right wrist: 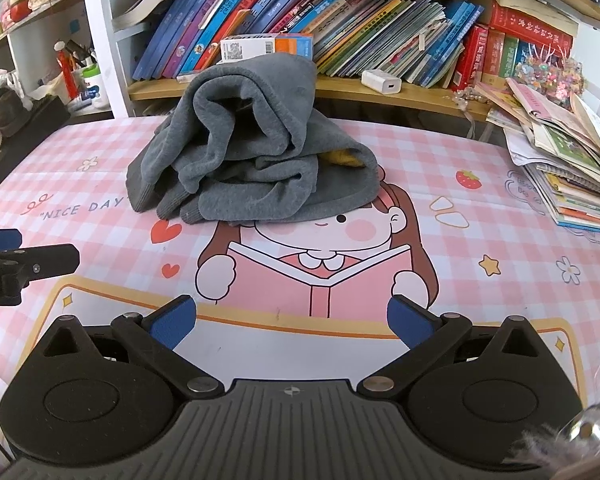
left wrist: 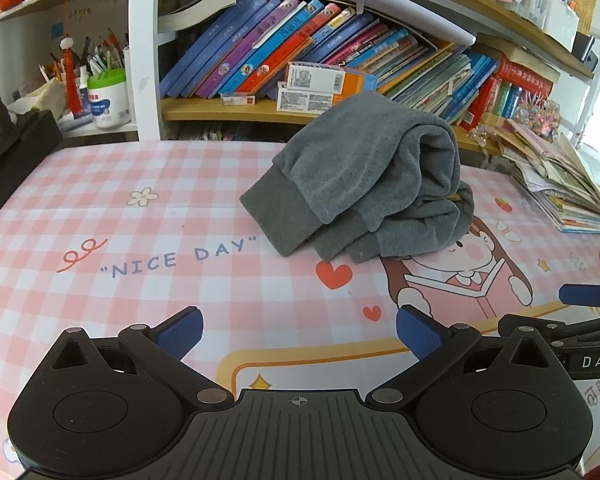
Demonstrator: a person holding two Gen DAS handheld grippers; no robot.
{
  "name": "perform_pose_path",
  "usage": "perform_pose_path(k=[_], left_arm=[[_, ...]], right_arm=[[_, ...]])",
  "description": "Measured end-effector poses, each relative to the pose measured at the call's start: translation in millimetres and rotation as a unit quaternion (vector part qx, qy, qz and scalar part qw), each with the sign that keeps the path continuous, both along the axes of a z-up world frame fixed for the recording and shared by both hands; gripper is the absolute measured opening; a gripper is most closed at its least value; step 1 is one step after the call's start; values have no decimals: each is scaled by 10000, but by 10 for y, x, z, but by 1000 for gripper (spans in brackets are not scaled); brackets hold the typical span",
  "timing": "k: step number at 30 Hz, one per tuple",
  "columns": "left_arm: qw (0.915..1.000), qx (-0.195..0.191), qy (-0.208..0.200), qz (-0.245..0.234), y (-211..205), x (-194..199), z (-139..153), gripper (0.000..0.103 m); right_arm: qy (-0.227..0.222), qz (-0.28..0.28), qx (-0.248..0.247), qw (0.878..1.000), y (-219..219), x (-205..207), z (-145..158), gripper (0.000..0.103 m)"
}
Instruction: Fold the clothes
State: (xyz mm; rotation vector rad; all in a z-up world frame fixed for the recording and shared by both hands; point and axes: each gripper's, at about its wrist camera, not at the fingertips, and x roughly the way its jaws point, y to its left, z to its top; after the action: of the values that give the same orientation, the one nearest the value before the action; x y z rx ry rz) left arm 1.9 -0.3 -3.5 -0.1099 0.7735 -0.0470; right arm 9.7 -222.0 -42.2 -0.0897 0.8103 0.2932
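Observation:
A grey fleece garment (left wrist: 372,176) lies crumpled in a heap on the pink checked table mat (left wrist: 140,240), ribbed cuffs toward the front left. In the right wrist view the same garment (right wrist: 252,148) sits at the mat's (right wrist: 460,184) far middle, with a bit of yellow showing inside its folds. My left gripper (left wrist: 299,330) hovers open over the mat's near edge, well short of the heap, nothing between its blue pads. My right gripper (right wrist: 291,320) is open too, above the cartoon girl print, also short of the garment. Each gripper's tip shows at the other view's edge.
A bookshelf (left wrist: 300,60) packed with leaning books stands right behind the garment. A messy stack of booklets (right wrist: 572,160) lies on the mat at the right. A pen cup (left wrist: 106,92) and dark items sit at the far left. A white charger (right wrist: 381,82) rests on the shelf.

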Motion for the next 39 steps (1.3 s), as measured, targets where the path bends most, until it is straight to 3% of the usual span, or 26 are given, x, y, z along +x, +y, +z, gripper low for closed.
perform_pose_path(k=[39], left_arm=[[9999, -114, 47, 7, 5, 19, -10, 103]], right_arm=[[60, 12, -11, 10000, 3, 9, -16, 103]])
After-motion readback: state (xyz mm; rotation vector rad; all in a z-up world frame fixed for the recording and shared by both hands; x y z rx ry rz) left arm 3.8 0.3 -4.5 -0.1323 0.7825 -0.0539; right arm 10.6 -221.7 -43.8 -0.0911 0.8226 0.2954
